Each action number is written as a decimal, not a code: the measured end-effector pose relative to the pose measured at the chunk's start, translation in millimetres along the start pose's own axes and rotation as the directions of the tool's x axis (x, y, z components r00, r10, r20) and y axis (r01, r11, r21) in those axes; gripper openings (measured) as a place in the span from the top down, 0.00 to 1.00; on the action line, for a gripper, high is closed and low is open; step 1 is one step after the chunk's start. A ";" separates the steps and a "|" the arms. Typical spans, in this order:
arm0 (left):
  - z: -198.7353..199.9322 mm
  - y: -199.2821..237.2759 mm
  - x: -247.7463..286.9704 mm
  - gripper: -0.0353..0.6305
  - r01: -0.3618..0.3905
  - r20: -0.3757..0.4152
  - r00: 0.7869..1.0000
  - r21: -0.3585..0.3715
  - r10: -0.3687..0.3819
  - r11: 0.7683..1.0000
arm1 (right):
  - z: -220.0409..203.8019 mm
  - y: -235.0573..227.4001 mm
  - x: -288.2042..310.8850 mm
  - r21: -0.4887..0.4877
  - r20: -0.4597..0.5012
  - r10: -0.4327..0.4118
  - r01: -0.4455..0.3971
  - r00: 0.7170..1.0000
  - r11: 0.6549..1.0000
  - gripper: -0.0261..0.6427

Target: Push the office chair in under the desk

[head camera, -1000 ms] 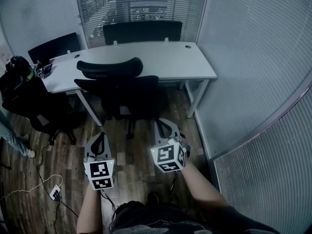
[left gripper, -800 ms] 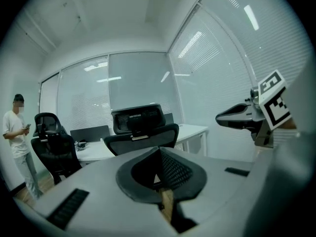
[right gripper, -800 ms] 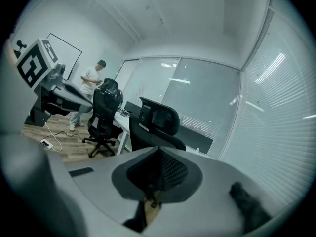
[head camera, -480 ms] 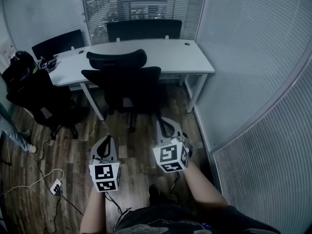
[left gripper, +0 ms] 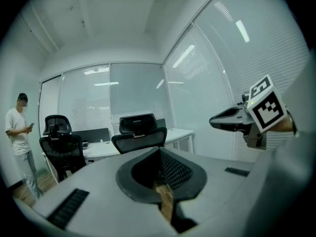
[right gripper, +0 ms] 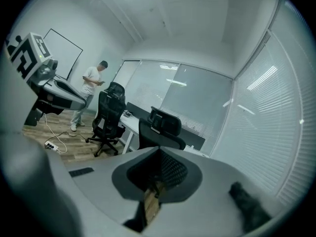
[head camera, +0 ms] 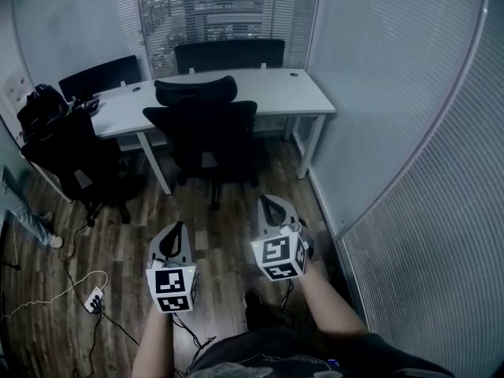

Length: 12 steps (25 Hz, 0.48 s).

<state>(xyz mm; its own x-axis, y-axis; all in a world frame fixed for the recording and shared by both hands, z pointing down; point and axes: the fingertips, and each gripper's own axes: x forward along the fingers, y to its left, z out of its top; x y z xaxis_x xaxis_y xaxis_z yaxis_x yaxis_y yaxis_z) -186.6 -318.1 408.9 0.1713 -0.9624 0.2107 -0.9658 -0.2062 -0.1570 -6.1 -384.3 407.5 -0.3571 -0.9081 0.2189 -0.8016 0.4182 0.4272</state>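
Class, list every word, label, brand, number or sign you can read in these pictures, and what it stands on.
No text can be read.
On the left tool, marker cube: black-and-white square patterns only, no letters or digits.
On the right tool, marker cube: same kind of pattern.
On the office chair and desk: no label or brand can be made out.

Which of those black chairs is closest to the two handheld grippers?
The chair with the curved headrest, straight ahead on the white desk's near side; the left chair stands farther off, another chair sits behind the desk.
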 end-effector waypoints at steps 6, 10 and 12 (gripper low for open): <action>-6.8 -13.1 -68.7 0.92 0.003 0.014 1.000 0.016 -0.003 1.000 | 3.9 49.2 -67.5 -0.026 -0.007 0.038 -0.038 0.999 0.999 0.93; -10.1 -24.5 -108.2 0.92 0.016 0.027 1.000 0.002 -0.016 1.000 | 3.9 68.3 -111.1 -0.028 -0.009 0.038 -0.039 0.999 0.999 0.93; -14.2 -27.4 -125.6 0.92 0.017 0.030 0.999 -0.011 -0.017 1.000 | 3.3 78.3 -130.8 -0.034 -0.009 0.041 -0.042 0.999 0.999 0.93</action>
<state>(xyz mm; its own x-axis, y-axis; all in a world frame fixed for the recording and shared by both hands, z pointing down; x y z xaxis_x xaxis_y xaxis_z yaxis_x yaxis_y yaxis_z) -184.4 -189.1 400.5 0.1934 -0.9637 0.1842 -0.9649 -0.2208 -0.1424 -23.7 -232.9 409.4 -0.3857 -0.8897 0.2441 -0.7695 0.4562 0.4469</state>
